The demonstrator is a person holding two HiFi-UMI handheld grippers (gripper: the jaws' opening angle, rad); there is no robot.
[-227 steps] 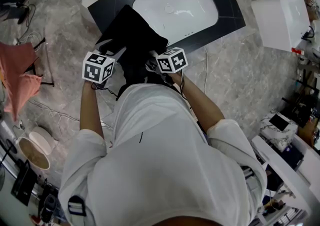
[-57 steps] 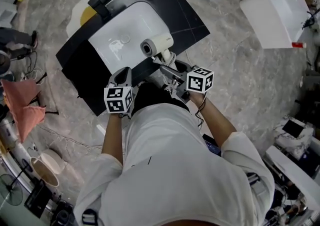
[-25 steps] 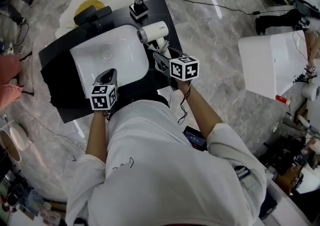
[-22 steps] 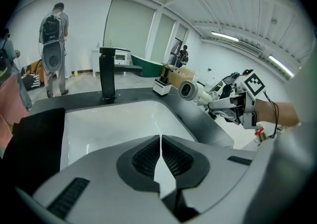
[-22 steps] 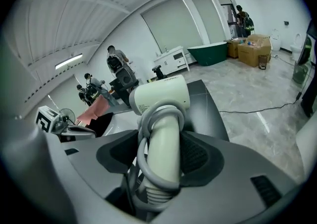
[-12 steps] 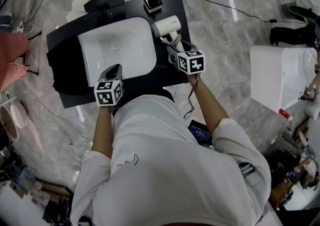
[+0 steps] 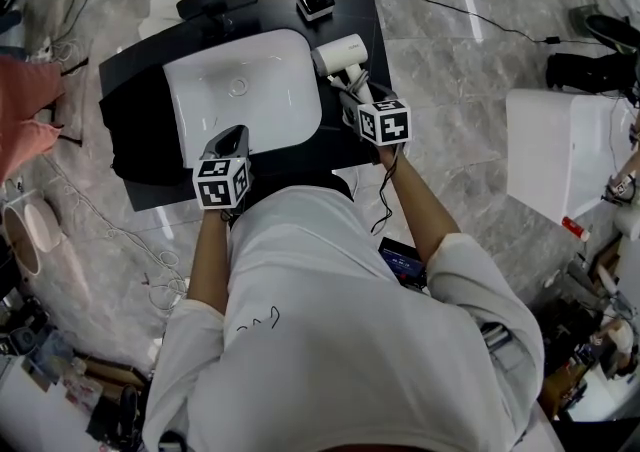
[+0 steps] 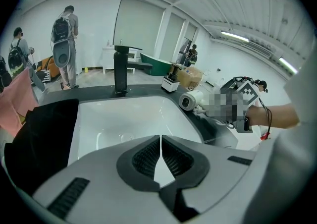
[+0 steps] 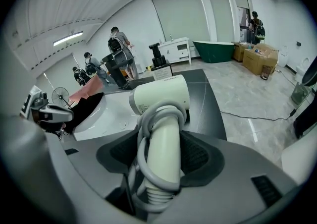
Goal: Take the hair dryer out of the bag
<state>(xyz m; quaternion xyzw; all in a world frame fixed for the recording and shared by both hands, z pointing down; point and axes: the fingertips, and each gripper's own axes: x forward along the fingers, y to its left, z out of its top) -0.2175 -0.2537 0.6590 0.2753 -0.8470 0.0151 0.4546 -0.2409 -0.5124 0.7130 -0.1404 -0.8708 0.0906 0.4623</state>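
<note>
Where a pink cloth [image 7: 25,120] hangs at the left edge, a grey marbled floor [image 7: 470,90] spreads under a low black counter [image 7: 350,145]. A black bag [image 7: 140,145] lies slack on the counter's left end, beside a white basin [image 7: 245,95] with a black tap [image 7: 215,2] on its far rim. The left gripper [image 7: 232,136] hangs over the basin's near edge, its jaws together with nothing between them. To the right, the hair dryer [image 7: 340,53] is out of the bag, over the counter's right strip beside the basin. The right gripper [image 7: 352,90] is clamped on its handle, which has the cord wound round it. I cannot tell whether the dryer touches the top. Further right a cable [image 7: 450,12] crosses the floor. The room is white-walled with ceiling strip lights, and a green tub [image 9: 215,49] stands at the far wall.
</note>
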